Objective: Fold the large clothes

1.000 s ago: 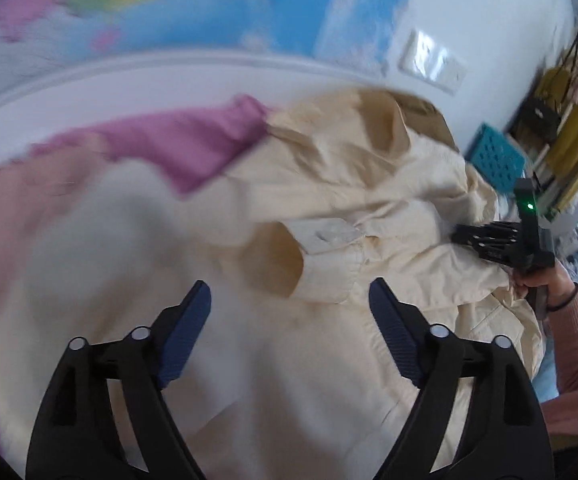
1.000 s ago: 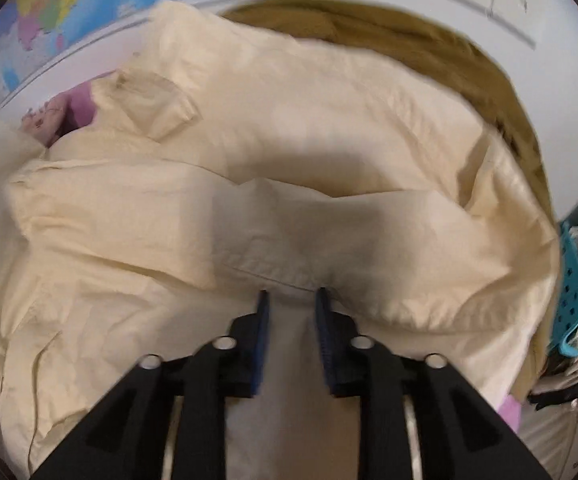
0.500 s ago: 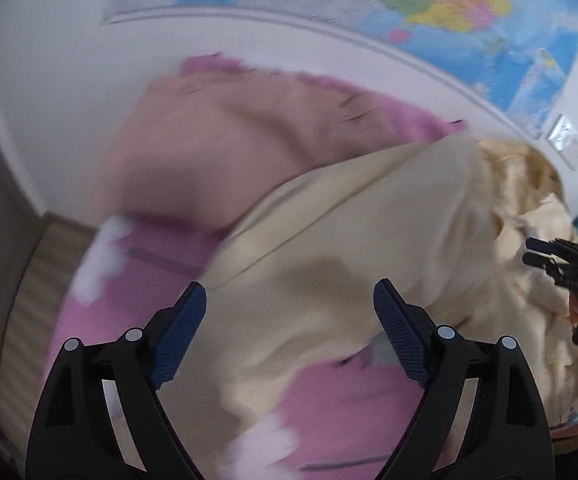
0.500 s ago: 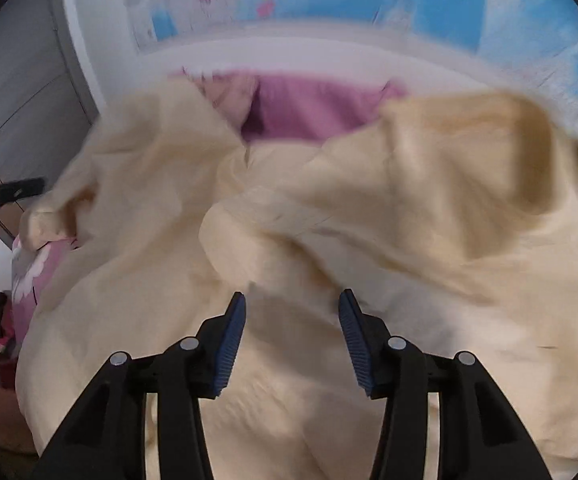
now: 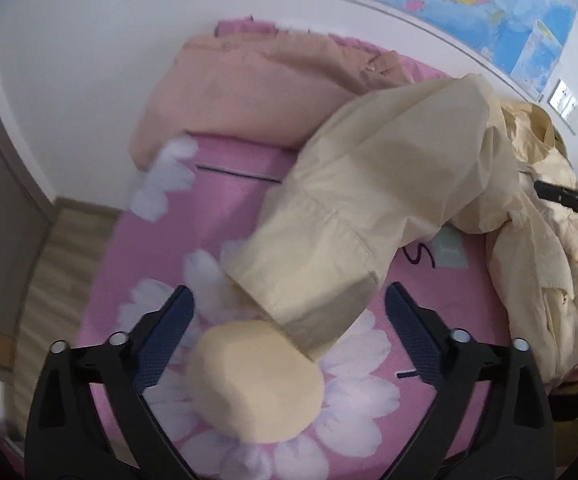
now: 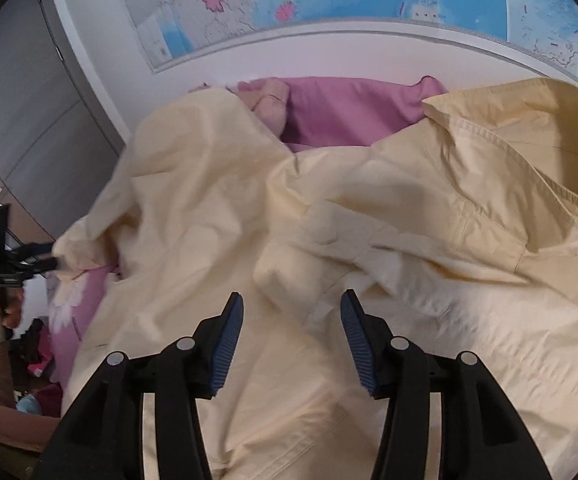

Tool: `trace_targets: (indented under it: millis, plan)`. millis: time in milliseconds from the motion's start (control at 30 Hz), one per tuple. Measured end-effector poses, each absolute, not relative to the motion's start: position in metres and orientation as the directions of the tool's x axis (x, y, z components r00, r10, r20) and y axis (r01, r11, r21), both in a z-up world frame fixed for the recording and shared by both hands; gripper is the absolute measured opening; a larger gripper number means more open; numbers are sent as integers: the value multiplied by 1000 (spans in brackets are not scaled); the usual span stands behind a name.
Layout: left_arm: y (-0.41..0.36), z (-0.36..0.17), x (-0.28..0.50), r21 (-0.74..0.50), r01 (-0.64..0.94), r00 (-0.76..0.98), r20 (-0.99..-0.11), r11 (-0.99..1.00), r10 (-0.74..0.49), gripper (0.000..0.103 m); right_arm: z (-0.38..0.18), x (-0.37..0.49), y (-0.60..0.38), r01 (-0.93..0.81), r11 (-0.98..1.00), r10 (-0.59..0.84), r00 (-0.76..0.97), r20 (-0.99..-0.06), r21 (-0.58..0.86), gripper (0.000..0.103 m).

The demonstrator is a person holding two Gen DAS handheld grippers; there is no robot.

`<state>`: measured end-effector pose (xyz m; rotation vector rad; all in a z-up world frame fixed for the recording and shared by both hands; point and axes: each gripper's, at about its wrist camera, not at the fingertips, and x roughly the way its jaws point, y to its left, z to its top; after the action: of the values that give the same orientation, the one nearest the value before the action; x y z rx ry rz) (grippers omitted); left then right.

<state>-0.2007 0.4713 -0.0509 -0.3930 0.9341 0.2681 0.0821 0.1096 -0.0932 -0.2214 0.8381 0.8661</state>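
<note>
Your left tongs gape wide with the cream jacket's cuffed sleeve lying between the blue pads, unpinched; your right tongs spread over the crumpled cream jacket mid-frame, gripping nothing. Soft matte cotton, stitched collar upper right, on a pink flowered bedsheet.

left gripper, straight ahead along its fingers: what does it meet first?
Most likely the cream jacket's sleeve cuff: it lies between the open fingers of the left gripper, over the pink floral bedsheet. Depth is unclear, so contact can't be ruled out.
</note>
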Motion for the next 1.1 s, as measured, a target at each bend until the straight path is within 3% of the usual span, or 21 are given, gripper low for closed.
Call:
trace_targets:
  millis: [67, 100, 167, 367, 433, 633, 733, 800, 833, 900, 933, 1000, 1100]
  plan:
    - [476, -56, -197, -272, -389, 586, -810, 880, 9, 18, -90, 77, 109, -752, 640, 596, 355, -720, 158, 49]
    - [480, -53, -196, -305, -395, 604, -797, 867, -5, 7, -88, 74, 115, -756, 635, 599, 354, -718, 157, 49]
    - [485, -31, -202, -338, -395, 663, -749, 855, 10, 2, -86, 69, 117, -794, 589, 620, 325, -714, 149, 49]
    - [475, 112, -231, -316, -282, 852, -516, 906, 85, 2, -60, 49, 140, -850, 512, 688, 320, -652, 123, 50]
    - [454, 148, -225, -265, -225, 872, -484, 938, 72, 2, -48, 33, 153, -885, 457, 725, 309, -615, 94, 58]
    - [374, 186, -169, -141, -52, 843, -537, 989, -32, 2, -18, -43, 199, -958, 282, 842, 268, -468, -40, 67]
    - [341, 191, -141, -128, 27, 825, -557, 991, -94, 2, -7, -73, 214, -968, 231, 881, 250, -401, -97, 75]
    - [322, 192, -128, -122, 74, 818, -560, 990, -130, 2, -1, -88, 222, -955, 246, 888, 290, -357, -164, 75]
    - [312, 195, -121, -124, 101, 816, -558, 987, -154, 2, 4, -93, 223, -948, 260, 894, 307, -326, -182, 73]
    - [296, 201, -116, -116, 146, 815, -549, 982, -186, 2, 13, -89, 217, -919, 345, 885, 387, -260, -193, 38]
    - [288, 204, -110, -109, 157, 815, -547, 982, -191, 3, 21, -81, 210, -916, 364, 882, 397, -255, -168, 9]
    - [278, 214, -111, -109, 197, 836, -500, 974, -225, 7, 37, -63, 180, -925, 372, 898, 379, -225, -74, 6]
    - [272, 226, -121, -134, 237, 874, -402, 962, -271, 59, 62, -39, 118, -923, 385, 907, 380, -184, -8, 6]
